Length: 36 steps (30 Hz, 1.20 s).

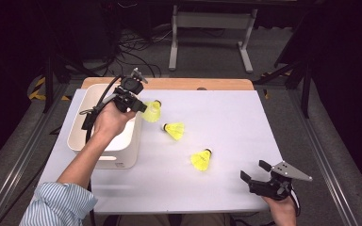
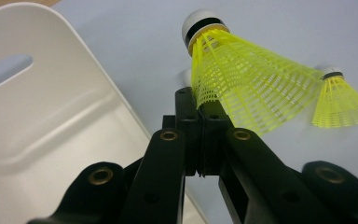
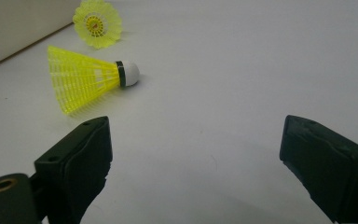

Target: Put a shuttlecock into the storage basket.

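Note:
My left gripper (image 1: pixel 140 106) hangs over the right rim of a white bin (image 1: pixel 131 146), shut on the skirt edge of a yellow shuttlecock (image 1: pixel 152 112) held off the table. In the left gripper view the jaws meet at the gripper (image 2: pixel 204 109), pinching the mesh of the shuttlecock (image 2: pixel 247 79), whose white cork points up. A second shuttlecock (image 1: pixel 175 130) and a third shuttlecock (image 1: pixel 201 160) lie on the white table. My right gripper (image 1: pixel 254 170) rests open near the front right corner. Its own view shows the gripper (image 3: pixel 196 135) with nothing between the jaws and the third shuttlecock (image 3: pixel 88 79) lying ahead.
The bin's inside (image 2: pixel 51 116) looks bare where it shows. The white mat (image 1: pixel 226 122) has free room to the right and front. A wooden strip (image 1: pixel 193 84) runs along the back edge. Dark floor, cables and a metal stand (image 1: pixel 212 33) lie beyond.

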Available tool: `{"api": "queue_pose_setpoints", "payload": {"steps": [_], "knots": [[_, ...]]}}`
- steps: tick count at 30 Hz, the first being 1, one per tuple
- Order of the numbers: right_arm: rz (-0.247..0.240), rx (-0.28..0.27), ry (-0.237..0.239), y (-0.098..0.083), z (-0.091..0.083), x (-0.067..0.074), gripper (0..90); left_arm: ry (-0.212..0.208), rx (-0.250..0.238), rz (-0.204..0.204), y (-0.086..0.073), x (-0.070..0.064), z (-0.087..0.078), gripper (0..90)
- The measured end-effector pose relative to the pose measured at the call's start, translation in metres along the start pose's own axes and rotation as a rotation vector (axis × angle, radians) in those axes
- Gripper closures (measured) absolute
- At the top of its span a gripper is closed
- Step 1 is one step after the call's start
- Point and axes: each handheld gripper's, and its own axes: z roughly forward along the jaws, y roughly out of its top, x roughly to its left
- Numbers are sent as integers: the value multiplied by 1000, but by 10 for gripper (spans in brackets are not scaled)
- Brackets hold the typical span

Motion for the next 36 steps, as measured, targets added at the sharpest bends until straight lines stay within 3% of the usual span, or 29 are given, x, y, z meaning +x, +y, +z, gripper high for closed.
{"api": "queue_pose_setpoints", "payload": {"steps": [17,36], "knots": [[1,4,2,0,0,0,97,33,-37,-42,-8,20,-18,892],[4,8,3,0,1,0,97,72,-35,-98,-18,40,-18,892]]}}
